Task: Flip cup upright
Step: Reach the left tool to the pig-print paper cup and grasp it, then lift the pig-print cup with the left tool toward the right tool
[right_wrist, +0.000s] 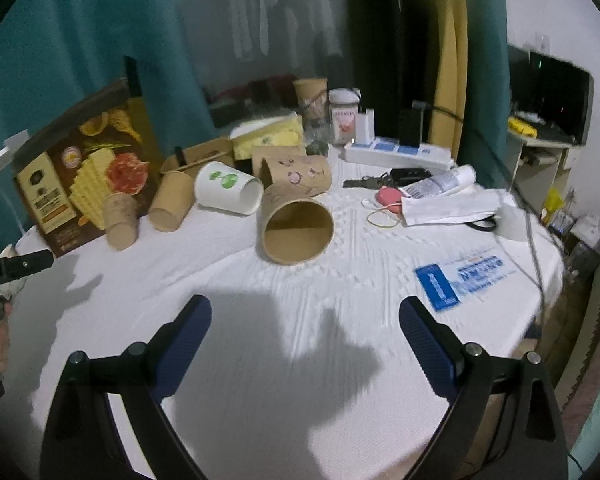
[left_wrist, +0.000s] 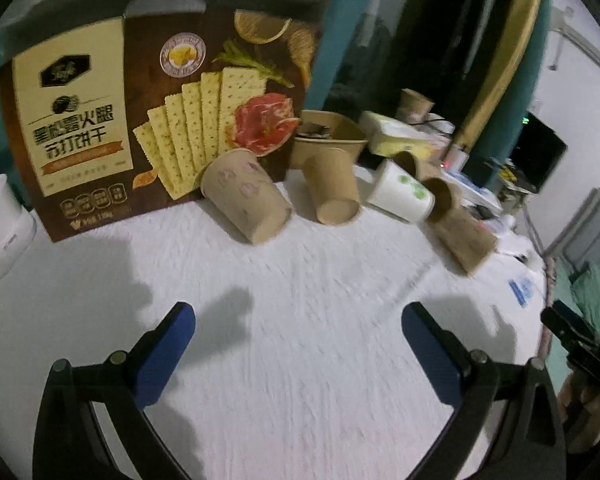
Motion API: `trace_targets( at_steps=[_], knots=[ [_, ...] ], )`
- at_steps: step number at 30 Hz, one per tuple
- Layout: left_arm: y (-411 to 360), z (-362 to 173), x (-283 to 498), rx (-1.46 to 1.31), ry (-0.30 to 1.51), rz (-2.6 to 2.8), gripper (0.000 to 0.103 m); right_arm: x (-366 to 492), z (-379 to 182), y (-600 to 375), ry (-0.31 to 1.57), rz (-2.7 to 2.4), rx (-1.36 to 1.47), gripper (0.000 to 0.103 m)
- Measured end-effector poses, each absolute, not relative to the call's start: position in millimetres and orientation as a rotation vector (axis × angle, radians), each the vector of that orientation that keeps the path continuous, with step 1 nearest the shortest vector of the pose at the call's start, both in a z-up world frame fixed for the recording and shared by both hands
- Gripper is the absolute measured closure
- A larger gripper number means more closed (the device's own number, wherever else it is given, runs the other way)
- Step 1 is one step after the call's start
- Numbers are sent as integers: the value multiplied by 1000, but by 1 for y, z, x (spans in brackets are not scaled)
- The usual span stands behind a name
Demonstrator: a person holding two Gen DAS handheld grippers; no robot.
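Brown paper is what I am after: the big kraft-paper cup (right_wrist: 296, 226) lies on its side on the white textured tabletop (right_wrist: 260, 360), straight ahead of my right gripper (right_wrist: 305, 334), its open mouth turned toward me and its long axis running away toward the clutter of other tipped cups. My right gripper hangs with jaws spread wide and empty, and it looks the nearer. My left gripper (left_wrist: 299, 342), equally wide and empty, sees that cup (left_wrist: 460, 232) off to its right.

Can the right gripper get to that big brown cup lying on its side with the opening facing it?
Probably yes. The right gripper has its jaws open, and only bare white tablecloth lies before the brown cup.
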State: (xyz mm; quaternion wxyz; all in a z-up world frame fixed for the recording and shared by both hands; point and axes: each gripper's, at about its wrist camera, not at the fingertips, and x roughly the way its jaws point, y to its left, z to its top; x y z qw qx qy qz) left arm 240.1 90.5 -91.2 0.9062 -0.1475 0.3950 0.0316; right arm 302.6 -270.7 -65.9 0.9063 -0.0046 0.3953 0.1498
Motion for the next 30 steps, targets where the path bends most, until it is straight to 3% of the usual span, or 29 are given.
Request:
trace_targets(
  at_steps=[11,16,19,30],
  knots=[
    [138,-126,351,-454,875,133,1,349,-92,-259,856,337,46,9],
    [148,-151,378,-529,945,124,27,347,-95,-265,863,329,60,9],
    [138,-152,380,-482,949,107,35,339,-94,-272,857,322,76,9],
    [97,-114,303,-499,899,-6,36,271,-68,-288,827,341,131,9]
  ],
)
